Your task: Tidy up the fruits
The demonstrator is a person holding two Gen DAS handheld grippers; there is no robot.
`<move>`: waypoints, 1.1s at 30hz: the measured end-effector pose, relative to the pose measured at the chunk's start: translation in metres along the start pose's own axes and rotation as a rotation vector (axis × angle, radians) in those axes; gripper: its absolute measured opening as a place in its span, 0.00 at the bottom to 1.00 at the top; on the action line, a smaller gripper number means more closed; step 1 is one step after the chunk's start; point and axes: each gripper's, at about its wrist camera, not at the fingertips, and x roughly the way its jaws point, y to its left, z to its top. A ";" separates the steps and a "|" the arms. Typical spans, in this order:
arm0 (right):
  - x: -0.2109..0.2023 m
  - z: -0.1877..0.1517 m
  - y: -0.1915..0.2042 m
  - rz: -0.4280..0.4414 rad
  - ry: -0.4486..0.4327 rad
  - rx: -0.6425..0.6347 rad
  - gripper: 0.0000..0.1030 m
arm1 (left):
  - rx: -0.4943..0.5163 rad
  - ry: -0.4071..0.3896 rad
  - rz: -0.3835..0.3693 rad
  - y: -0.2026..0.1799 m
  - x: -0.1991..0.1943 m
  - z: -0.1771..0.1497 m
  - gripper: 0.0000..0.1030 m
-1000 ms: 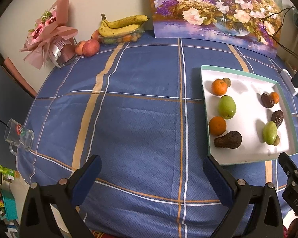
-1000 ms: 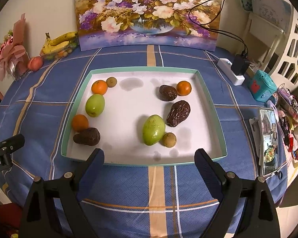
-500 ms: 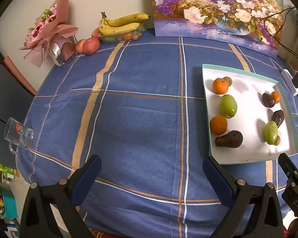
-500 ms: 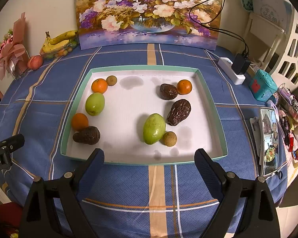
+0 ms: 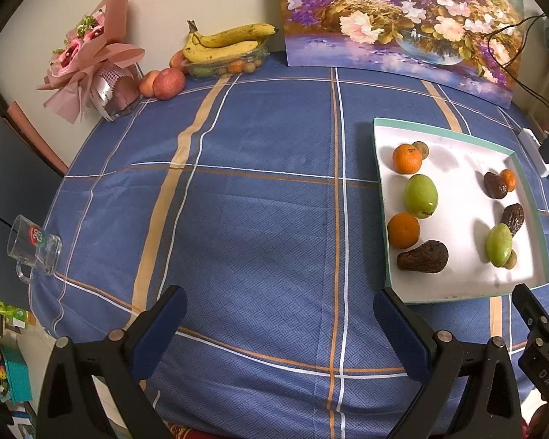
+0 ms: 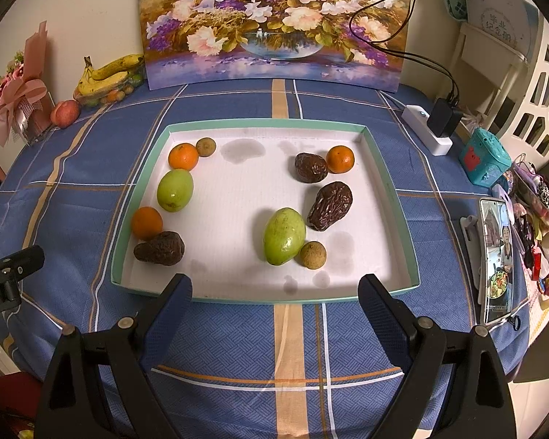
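A white tray with a teal rim (image 6: 267, 123) lies on the blue checked tablecloth. Along its left side sit an orange (image 6: 183, 156), a small brown fruit (image 6: 205, 146), a green fruit (image 6: 175, 190), another orange (image 6: 146, 223) and a dark wrinkled fruit (image 6: 159, 248). Toward the right are a green fruit (image 6: 284, 236), a small brown fruit (image 6: 312, 254), two dark wrinkled fruits (image 6: 329, 205) and a third orange (image 6: 340, 159). My right gripper (image 6: 274, 289) hangs open over the tray's near edge, holding nothing. My left gripper (image 5: 280, 298) is open and holds nothing, over bare cloth left of the tray (image 5: 457, 197).
Bananas on a plastic box (image 5: 230, 40), two peaches (image 5: 168, 82) and a pink bouquet (image 5: 88, 55) stand at the back left. A glass mug (image 5: 34, 245) sits at the left table edge. A flower painting (image 6: 274, 25) leans behind; a power strip (image 6: 426, 128), teal box (image 6: 485, 161) and phone (image 6: 496, 259) crowd the right.
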 end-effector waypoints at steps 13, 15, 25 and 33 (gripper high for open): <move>0.001 0.000 0.000 0.000 0.002 -0.002 0.90 | 0.000 0.001 -0.001 0.001 0.001 0.000 1.00; 0.001 -0.001 0.000 0.000 0.002 -0.002 0.90 | 0.000 0.001 -0.001 0.001 0.001 0.000 1.00; 0.003 -0.002 0.000 0.001 0.006 -0.003 0.90 | -0.002 0.003 0.000 0.002 0.001 0.000 1.00; 0.004 -0.001 0.000 0.001 0.011 -0.006 0.90 | -0.003 0.002 0.002 0.003 0.002 -0.001 1.00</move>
